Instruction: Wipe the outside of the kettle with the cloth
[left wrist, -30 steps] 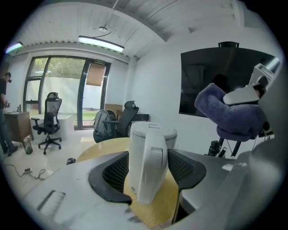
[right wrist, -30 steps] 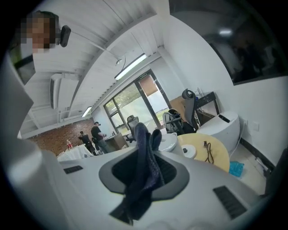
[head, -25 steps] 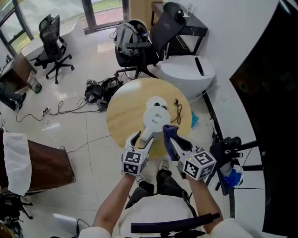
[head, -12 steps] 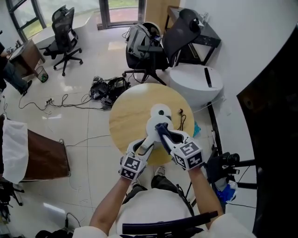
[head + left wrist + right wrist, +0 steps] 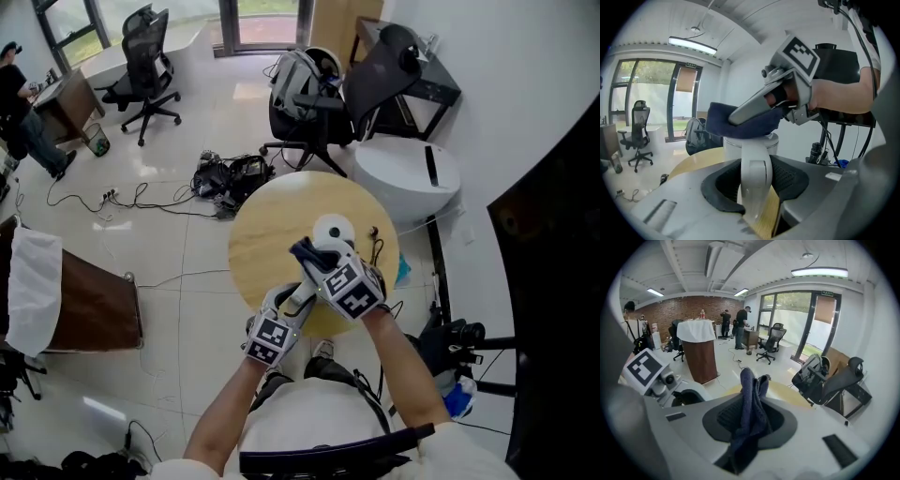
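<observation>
Now clamps the left gripper (image 5: 296,294), jaws just closed, on the handle (image 5: 754,185) of the white kettle (image 5: 333,230) upright on the round table (image 5: 262,234) — and swings the right gripper (image 5: 306,251), clenched on the blue cloth (image 5: 749,413), across over its top, seemingly ready to start wiping.

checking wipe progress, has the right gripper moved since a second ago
Yes: the right gripper came up and left from the table edge, over the kettle.
</observation>
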`<state>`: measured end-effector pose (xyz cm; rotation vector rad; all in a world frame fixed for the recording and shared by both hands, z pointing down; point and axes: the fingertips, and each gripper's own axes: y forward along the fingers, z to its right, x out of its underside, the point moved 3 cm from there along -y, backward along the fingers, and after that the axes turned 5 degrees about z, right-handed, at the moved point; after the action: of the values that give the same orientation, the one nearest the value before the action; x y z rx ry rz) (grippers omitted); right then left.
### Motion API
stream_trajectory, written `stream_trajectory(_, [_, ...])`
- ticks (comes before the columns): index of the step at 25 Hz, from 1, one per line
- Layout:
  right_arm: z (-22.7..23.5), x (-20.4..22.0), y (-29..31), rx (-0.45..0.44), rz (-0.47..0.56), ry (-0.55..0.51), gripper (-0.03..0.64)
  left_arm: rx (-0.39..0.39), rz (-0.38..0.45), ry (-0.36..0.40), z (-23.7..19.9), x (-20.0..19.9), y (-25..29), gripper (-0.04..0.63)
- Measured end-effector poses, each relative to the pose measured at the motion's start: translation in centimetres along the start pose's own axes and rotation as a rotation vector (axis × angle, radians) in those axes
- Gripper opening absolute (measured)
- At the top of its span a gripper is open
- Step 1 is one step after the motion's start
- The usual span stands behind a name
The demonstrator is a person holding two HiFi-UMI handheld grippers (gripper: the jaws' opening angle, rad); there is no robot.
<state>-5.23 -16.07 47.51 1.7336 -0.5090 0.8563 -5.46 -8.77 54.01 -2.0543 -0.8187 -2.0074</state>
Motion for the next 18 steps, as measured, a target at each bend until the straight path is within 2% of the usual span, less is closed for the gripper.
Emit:
stream_trajectory(6, [6.5, 2.8, -1.4, 0.199, -0.006, 0.099, 0.083, -0.009, -0.003, -0.021, -0.2, 0.1, -0.2, 0.163])
stream_trajectory(8, [7.6, 4.1, -2.8, 0.24, -0.019, 0.124, 0.083, -0.007, -0.004, -0.023, -0.3, 0.1, -0.2, 0.163])
stream_trajectory(14, [4.6, 5.3, -5.7, 0.249, -0.019, 0.133, 0.083, 0.013, -0.01, -0.026, -0.6, 0.0, -0.2, 0.164])
stream_trajectory(18, [0.4, 4.1, -5.1, 0.181, 0.0, 0.095, 0.083, 0.028, -0.026, -0.027, -0.7, 0.1, -0.2, 0.164])
